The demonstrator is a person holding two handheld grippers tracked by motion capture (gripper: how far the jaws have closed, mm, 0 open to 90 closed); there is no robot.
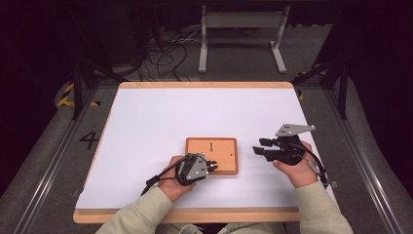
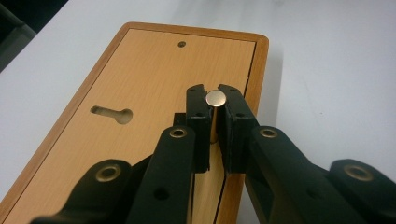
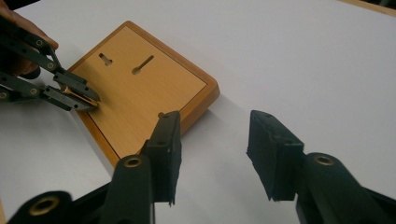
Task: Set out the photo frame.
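A small wooden board [image 1: 221,146] lies flat on the white table, with a keyhole slot [image 2: 112,113] and a small round hole [image 2: 181,44] cut in its face. My left gripper [image 1: 214,167] is over the board's near edge, shut on a brass pin [image 2: 215,97] whose round head shows between the pads. The right gripper view shows the board [image 3: 140,88], two slots, and the left gripper [image 3: 86,100] holding the pin low over the wood. My right gripper [image 1: 258,145] hovers just right of the board, jaws wide open and empty [image 3: 215,140].
The white tabletop [image 1: 160,117] has a wooden rim. A grey metal stand [image 1: 241,34] and loose cables [image 1: 165,53] are on the floor beyond the far edge. Both forearms enter from the near edge.
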